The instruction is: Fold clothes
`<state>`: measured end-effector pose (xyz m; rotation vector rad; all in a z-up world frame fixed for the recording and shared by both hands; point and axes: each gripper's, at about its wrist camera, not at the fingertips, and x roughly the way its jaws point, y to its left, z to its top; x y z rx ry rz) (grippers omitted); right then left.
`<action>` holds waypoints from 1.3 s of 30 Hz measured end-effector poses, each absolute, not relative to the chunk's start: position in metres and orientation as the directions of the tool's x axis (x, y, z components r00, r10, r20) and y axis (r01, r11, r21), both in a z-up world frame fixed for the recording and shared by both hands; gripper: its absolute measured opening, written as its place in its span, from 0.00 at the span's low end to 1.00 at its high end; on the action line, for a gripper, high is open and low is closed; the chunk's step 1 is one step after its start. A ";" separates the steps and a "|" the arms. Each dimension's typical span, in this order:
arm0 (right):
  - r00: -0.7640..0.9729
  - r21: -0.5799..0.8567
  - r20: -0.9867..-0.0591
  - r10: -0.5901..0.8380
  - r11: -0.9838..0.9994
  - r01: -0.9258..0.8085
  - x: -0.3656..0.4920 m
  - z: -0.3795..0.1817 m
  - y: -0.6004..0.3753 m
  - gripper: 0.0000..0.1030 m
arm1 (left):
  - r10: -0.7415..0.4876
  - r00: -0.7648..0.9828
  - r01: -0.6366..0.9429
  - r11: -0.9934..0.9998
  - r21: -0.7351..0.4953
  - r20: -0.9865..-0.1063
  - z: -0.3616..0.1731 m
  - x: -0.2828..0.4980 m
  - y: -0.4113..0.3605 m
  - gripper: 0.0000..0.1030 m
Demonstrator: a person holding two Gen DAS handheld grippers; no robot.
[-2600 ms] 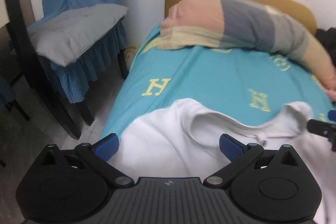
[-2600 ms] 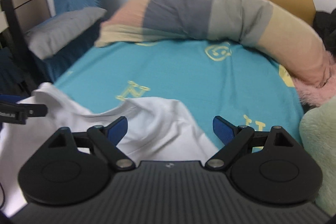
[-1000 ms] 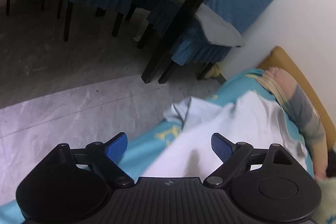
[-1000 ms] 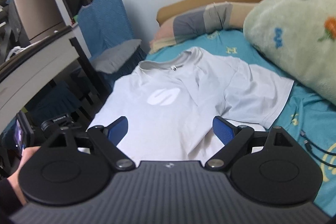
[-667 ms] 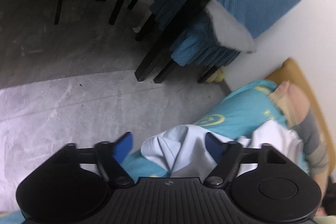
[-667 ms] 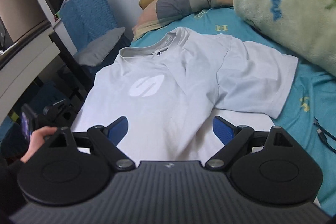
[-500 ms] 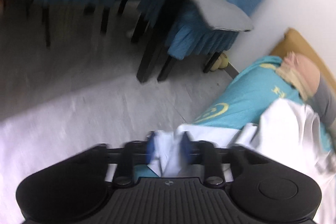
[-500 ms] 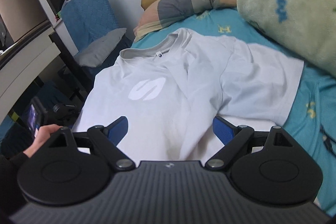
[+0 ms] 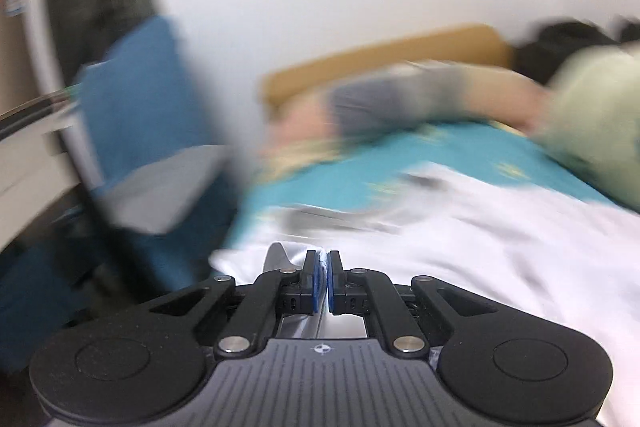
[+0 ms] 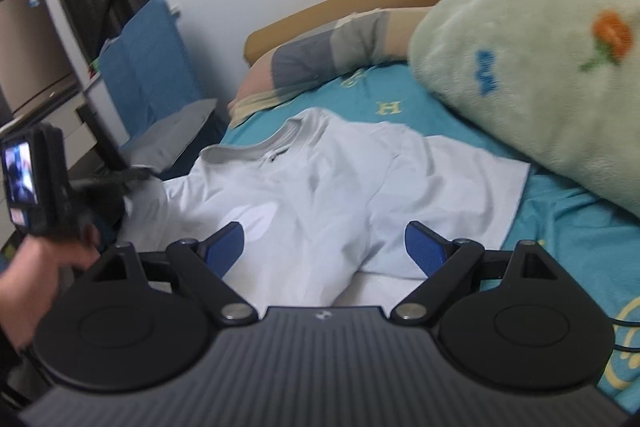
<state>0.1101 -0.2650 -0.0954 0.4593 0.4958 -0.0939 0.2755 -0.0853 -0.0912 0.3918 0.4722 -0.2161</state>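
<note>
Lying spread on the teal bedsheet [image 10: 568, 211], the white T-shirt [image 10: 320, 187] has its collar toward the striped pillow [image 10: 320, 55] and one sleeve stretched toward the pale green blanket [image 10: 540, 75]. The left gripper [image 9: 323, 273] has its blue pads pressed together with a thin edge of the shirt's white cloth pinched between them, at the side of the shirt nearest the blue-covered chair [image 9: 132, 123]; that view is heavily blurred. In the right wrist view, the person's left hand [image 10: 36, 267] grasps that gripper at the left edge of the bed, where the shirt's near sleeve is bunched up. The right gripper [image 10: 324, 247] hangs over the shirt's lower half with its fingers spread wide and nothing between them.
</note>
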 end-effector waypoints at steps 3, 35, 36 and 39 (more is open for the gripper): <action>0.872 0.418 -0.490 0.007 0.879 0.228 0.110 -0.100 -0.275 0.86 | -0.178 0.820 0.403 0.854 0.328 -0.543 -0.121 0.260 -0.129 0.07; 0.815 0.466 -0.576 0.067 0.846 0.260 0.122 -0.135 -0.276 0.86 | -0.181 0.762 -0.215 0.836 -0.505 -0.622 -0.137 0.297 0.101 0.33; 0.815 0.456 -0.576 0.064 0.852 0.256 0.123 -0.135 -0.274 0.86 | -0.191 0.757 -0.211 0.834 -0.510 -0.625 -0.138 0.302 0.100 0.22; 0.810 0.423 -0.584 0.054 0.871 0.248 0.124 -0.138 -0.270 0.86 | -0.201 0.741 -0.206 0.840 -0.502 -0.640 -0.144 0.326 0.101 0.09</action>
